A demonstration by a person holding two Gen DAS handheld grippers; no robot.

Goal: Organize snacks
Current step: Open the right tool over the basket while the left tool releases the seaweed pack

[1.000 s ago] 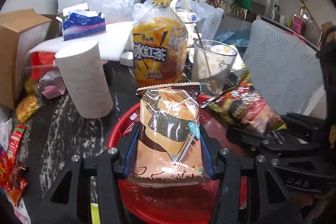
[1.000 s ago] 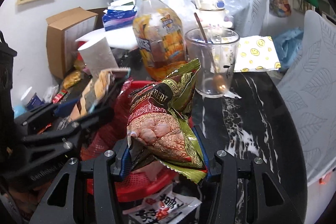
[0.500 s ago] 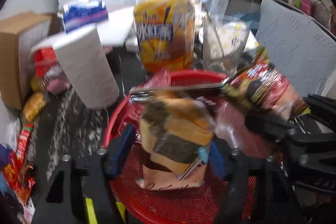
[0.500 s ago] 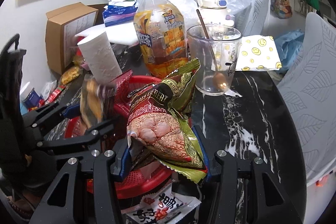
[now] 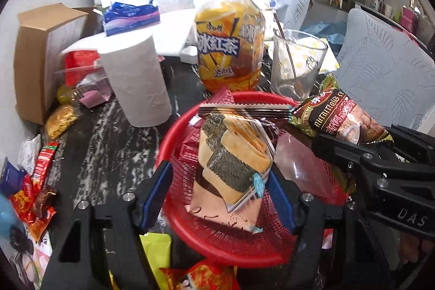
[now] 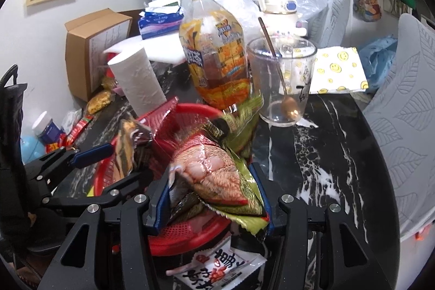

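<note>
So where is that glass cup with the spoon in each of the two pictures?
Left wrist view: the glass cup stands upper right of centre, behind the red basket, right of the iced tea bottle.
Right wrist view: the glass cup stands just right of centre, on the dark marble table, again right of the bottle.
Shared landmark: the iced tea bottle with its yellow cap, directly beside the cup in both.
</note>
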